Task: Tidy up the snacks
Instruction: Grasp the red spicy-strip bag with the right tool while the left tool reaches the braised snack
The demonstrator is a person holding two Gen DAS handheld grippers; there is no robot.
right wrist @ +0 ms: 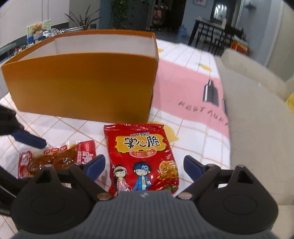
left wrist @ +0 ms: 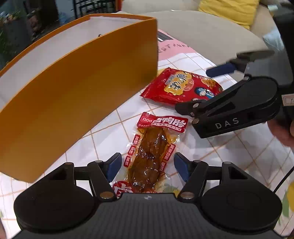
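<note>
Two wide-open tools: left tool (left wrist: pixel 147 166) astride duck-gizzard packet (left wrist: pixel 152 152), right tool (right wrist: pixel 144 168) astride red snack bag (right wrist: pixel 141 158).

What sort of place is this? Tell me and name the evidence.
Most likely a home living room: a beige upholstered sofa with a yellow cushion beside a table under a pink-and-white checked tablecloth, with leafy houseplants behind.

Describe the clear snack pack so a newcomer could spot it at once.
Start at the big orange box on the checked tablecloth. In front of it lie two snacks; beside the red crisp bag is the clear snack pack. Only it shows brown meat through clear film, with red labels.
</note>
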